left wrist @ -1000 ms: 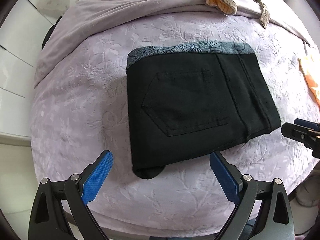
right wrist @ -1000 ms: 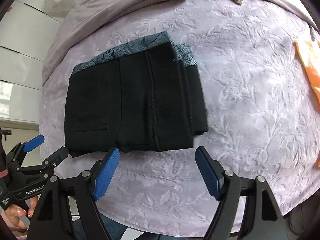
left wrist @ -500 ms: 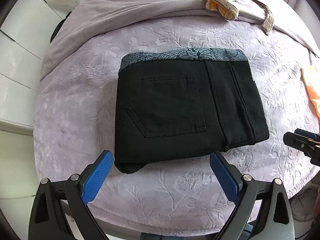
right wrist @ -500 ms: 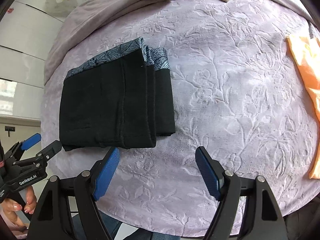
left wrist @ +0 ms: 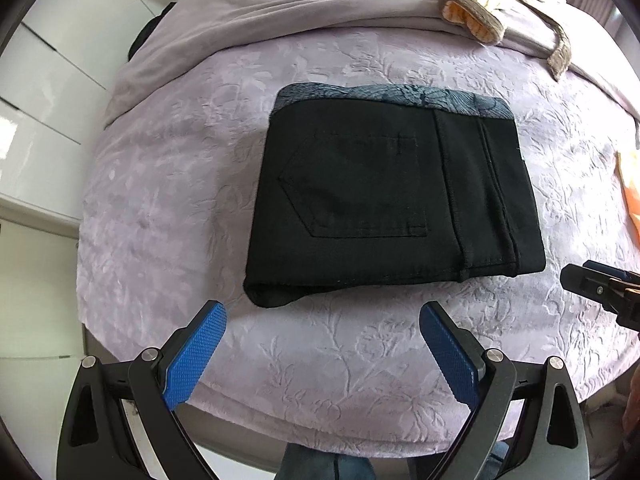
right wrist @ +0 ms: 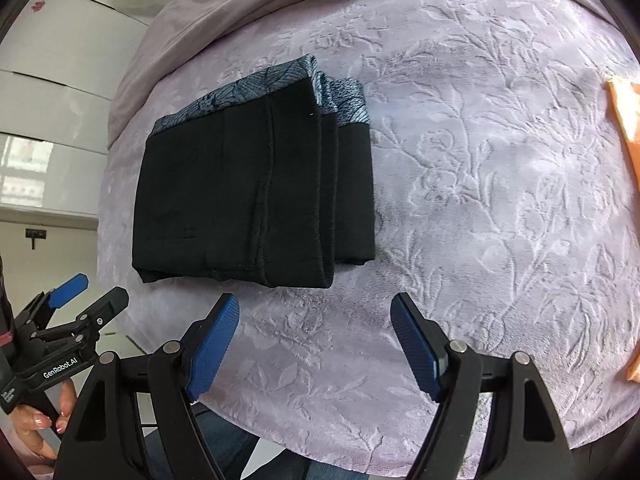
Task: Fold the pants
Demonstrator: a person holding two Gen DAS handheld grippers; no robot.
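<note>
Nearest in the left wrist view, the left gripper (left wrist: 322, 344) hangs with its two blue ribbed pads spread wide apart and nothing between them, only the embossed lilac floral bedspread (left wrist: 168, 200) beneath. Just past the fingertips lies the folded pair of black pants with a grey-blue patterned waistband (left wrist: 384, 192), a compact rectangle flat on the bedspread, its near folded edge close ahead of the pads but not touching them. A back pocket faces up, and the patterned waistband runs along the far edge. At the right rim of this view the tip of the right gripper shows just beside the bundle's near right corner.

In the right wrist view, the right gripper (right wrist: 314, 334) also stands with its blue pads well apart and empty, over bare bedspread. The folded pants (right wrist: 248, 200) lie ahead and to the left of it, their stacked layers showing along the right side. The left gripper sits at the lower left, held by a hand (right wrist: 36, 420).

Farther off, a plain mauve blanket (left wrist: 280, 20) is bunched along the back of the bed, with a beige knitted garment with an orange lining (left wrist: 480, 12) on it. An orange cloth (right wrist: 628, 120) lies at the right edge
</note>
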